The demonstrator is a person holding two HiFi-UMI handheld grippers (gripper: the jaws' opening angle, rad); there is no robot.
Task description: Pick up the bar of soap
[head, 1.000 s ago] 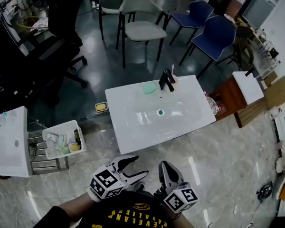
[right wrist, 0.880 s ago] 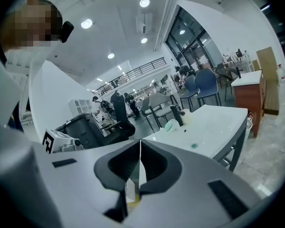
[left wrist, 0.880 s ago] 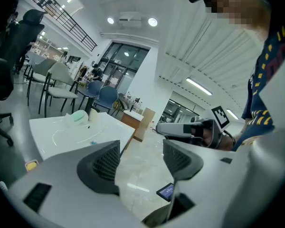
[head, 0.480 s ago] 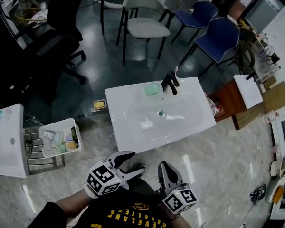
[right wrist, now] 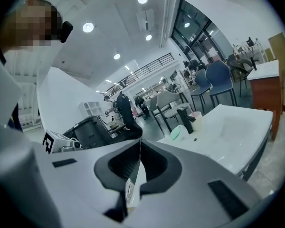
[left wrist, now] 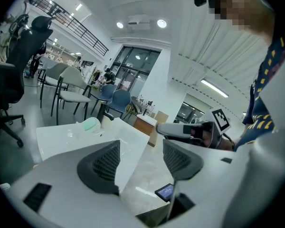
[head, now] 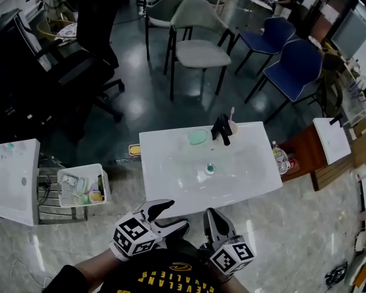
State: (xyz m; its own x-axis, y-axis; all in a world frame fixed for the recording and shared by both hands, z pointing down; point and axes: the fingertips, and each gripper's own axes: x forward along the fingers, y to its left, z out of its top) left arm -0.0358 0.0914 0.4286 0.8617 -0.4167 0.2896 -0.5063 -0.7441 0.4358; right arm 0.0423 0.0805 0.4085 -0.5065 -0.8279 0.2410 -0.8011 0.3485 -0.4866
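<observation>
The pale green bar of soap (head: pixel 197 137) lies on the back rim of the white sink basin (head: pixel 171 185), left of the black faucet (head: pixel 221 130). Both grippers hang low in front of the basin, well short of the soap. My left gripper (head: pixel 178 215) is open with nothing between its jaws. In the left gripper view (left wrist: pixel 140 151) the soap (left wrist: pixel 90 124) shows far ahead on the basin. My right gripper (head: pixel 213 217) is shut and empty. The right gripper view (right wrist: pixel 140 146) shows the soap (right wrist: pixel 179 132) beside the faucet (right wrist: pixel 185 118).
A cup with a toothbrush (head: pixel 232 126) stands right of the faucet. A white basket of toiletries (head: pixel 82 188) and a second white basin (head: pixel 12 179) sit at the left. A yellow soap in a dish (head: pixel 135 149) lies on the floor. Chairs (head: pixel 201 47) stand behind, a wooden table (head: pixel 305 154) at the right.
The head view has shifted, so the basin now sits lower in the frame and nearer the grippers. Both grippers keep the same stance and jaw state.
</observation>
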